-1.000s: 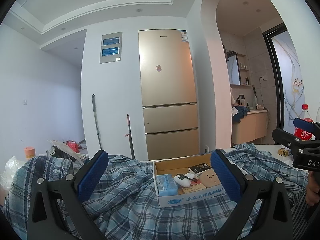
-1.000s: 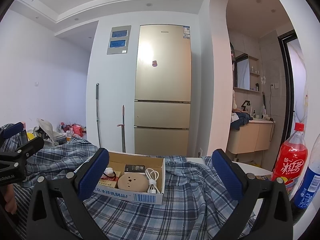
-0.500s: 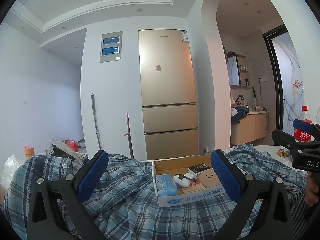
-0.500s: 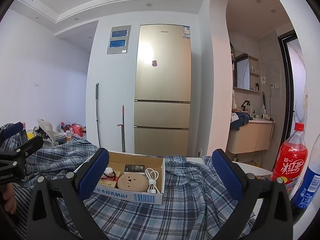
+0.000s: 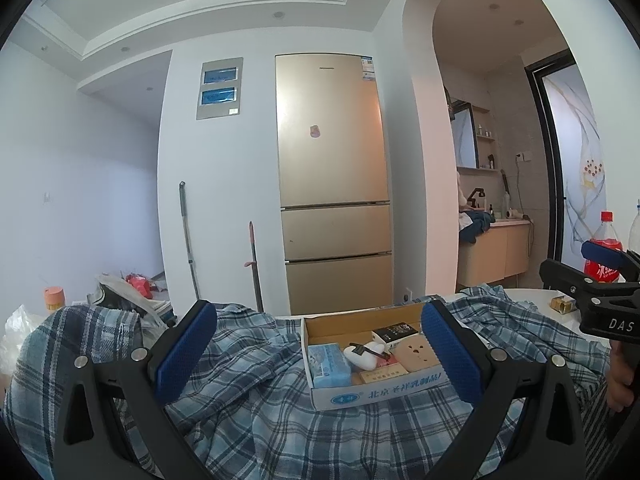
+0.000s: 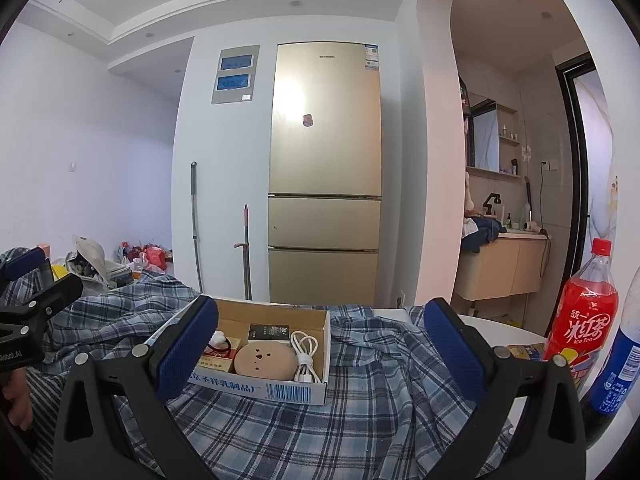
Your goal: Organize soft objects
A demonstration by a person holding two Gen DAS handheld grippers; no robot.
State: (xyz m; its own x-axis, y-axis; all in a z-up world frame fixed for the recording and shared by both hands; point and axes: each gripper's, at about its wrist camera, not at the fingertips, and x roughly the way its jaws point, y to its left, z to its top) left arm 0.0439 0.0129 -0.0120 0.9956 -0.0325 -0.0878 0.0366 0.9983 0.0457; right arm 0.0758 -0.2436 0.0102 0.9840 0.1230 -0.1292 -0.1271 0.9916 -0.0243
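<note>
A blue plaid shirt (image 5: pixel 260 396) lies crumpled over the white table, also in the right wrist view (image 6: pixel 372 408). An open cardboard box (image 5: pixel 384 396) sits on it, holding a tissue pack, a round beige item (image 6: pixel 262 362), a white cable and small boxes; it also shows in the right wrist view (image 6: pixel 280 394). My left gripper (image 5: pixel 318 354) is open and empty, just above the shirt, framing the box. My right gripper (image 6: pixel 320 350) is open and empty, low over the shirt, the box behind its left finger.
A red iced tea bottle (image 6: pixel 580 312) and a blue-labelled bottle (image 6: pixel 616 364) stand at the table's right edge. A small yellow pack (image 5: pixel 562 303) lies on the bare table. A gold fridge (image 5: pixel 334 184), two mops and floor clutter are behind.
</note>
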